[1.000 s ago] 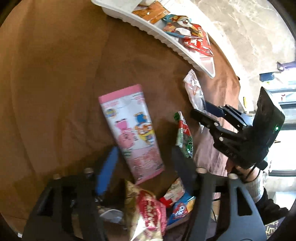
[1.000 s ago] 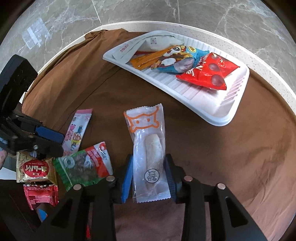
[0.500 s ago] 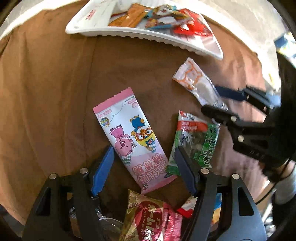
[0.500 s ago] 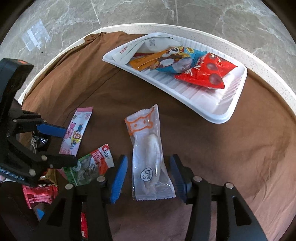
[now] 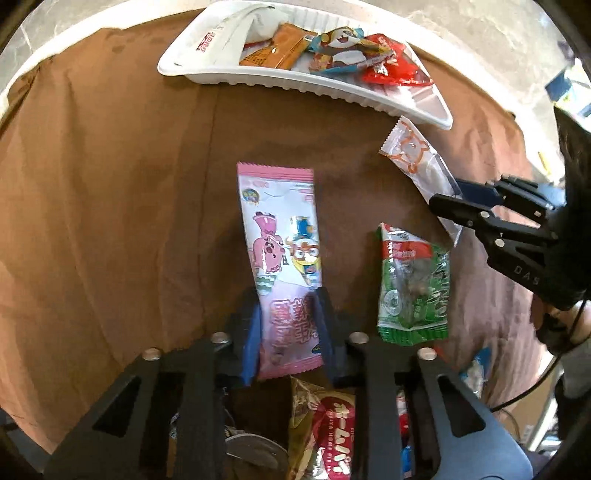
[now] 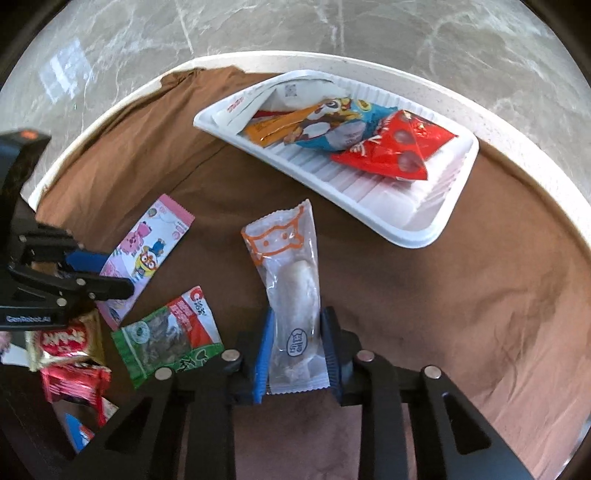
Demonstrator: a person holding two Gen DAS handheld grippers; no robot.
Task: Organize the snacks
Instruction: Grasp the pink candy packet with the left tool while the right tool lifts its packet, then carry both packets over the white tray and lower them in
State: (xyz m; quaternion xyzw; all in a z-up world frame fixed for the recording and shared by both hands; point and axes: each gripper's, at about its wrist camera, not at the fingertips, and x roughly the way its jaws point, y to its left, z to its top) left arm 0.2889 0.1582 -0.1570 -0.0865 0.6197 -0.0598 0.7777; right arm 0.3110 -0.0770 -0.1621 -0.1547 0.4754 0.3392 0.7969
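Matt brown cloth (image 6: 424, 295), ribbed white plastic tray (image 6: 439, 225), glossy film snack packets (image 6: 384, 155), polished marble floor (image 6: 332, 29)

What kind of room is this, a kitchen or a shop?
Probably a home or a staged living space, though I can't tell which room. A round table under a brown cloth stands on a marble-look floor, with a white tray of packaged snacks.

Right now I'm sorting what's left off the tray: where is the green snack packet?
The green snack packet lies on the brown cloth, between the pink cartoon packet and the clear packet; it's lower left in the right wrist view.
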